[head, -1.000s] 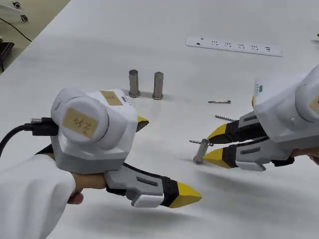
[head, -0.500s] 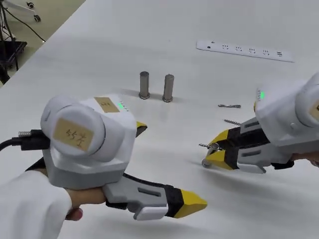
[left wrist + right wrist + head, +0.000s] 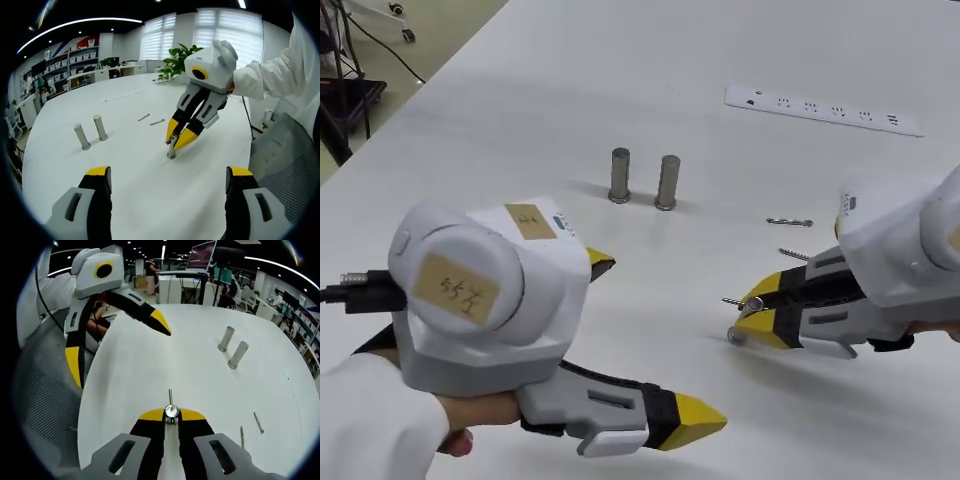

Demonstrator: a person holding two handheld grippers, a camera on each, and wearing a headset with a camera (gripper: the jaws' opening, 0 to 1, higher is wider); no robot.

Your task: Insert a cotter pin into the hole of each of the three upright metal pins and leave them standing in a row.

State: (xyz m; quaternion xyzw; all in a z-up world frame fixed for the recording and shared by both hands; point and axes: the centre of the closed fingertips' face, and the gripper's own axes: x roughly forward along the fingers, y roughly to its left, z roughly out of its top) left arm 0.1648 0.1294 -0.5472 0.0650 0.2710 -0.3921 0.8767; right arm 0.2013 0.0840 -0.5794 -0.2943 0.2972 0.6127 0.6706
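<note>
Since a second ago, the jaws of the right hand-held gripper (image 3: 752, 310), then spread on either side of the third metal pin (image 3: 738, 330), have been brought together on it, and the pin has been drawn slightly towards the person. It is now clamped near its top between the yellow tips, leaning, with its base down at the white worktop (image 3: 520, 120). A cotter pin (image 3: 732, 300) is seen passed through its hole, its end sticking out beyond the jaws; in the right gripper view the same cotter pin (image 3: 170, 396) points straight ahead from the pin's top (image 3: 171, 411). The left hand-held gripper (image 3: 660, 340) is held above the worktop nearer the person, its jaws wide apart and nothing between them, as its own view confirms (image 3: 169, 172). Two upright metal pins (image 3: 620, 175) (image 3: 667, 182) are found side by side farther back, just apart from each other. Two loose cotter pins (image 3: 789, 222) (image 3: 792, 254) lie flat beyond the right hand-held gripper, and a white power strip (image 3: 823, 110) is laid at the far edge
</note>
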